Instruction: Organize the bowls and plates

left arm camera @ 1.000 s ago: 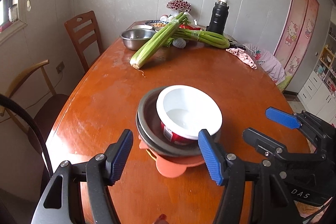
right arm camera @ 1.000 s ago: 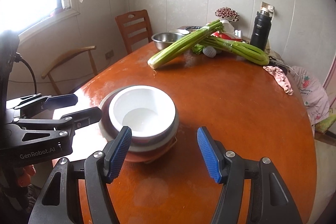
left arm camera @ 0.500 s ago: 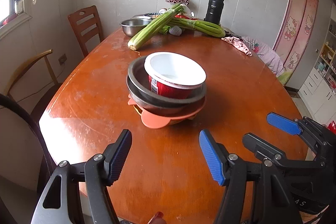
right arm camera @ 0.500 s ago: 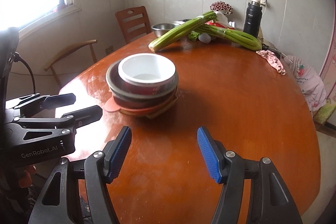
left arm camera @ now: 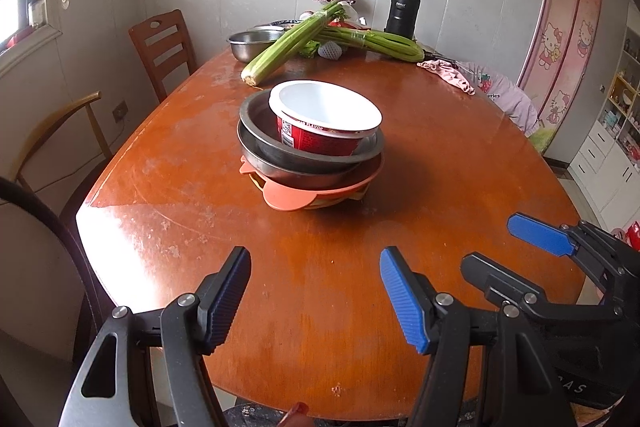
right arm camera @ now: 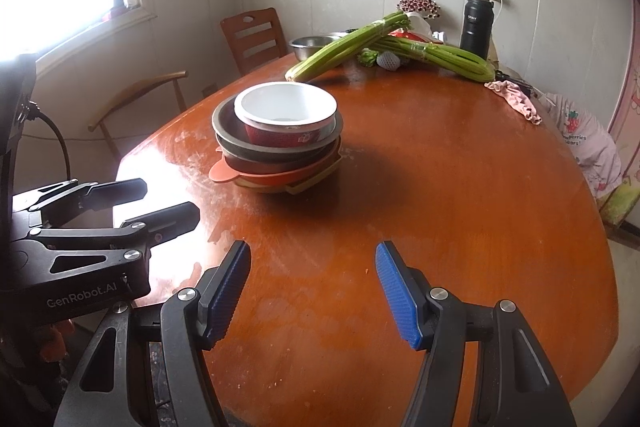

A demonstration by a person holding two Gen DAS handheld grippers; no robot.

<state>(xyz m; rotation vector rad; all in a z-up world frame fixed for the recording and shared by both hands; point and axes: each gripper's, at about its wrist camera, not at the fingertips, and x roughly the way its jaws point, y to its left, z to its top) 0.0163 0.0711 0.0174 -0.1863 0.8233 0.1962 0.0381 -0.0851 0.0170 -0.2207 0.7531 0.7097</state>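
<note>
The stack (left arm camera: 310, 155) of bowls sits nested mid-desk (left arm camera: 440, 187); stacking looks done. Left gripper (left arm camera: 315, 297) and right gripper (right arm camera: 313, 297) hover near the desk's edge, fingers wide apart, holding nothing. Next: likely nothing, or shifting the stack

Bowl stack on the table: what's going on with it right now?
Nothing is being held. The white-and-red paper bowl sits nested in grey metal bowls on an orange plastic dish, mid wooden table. The left gripper and right gripper hover open at the near edge, apart from the stack.
</note>
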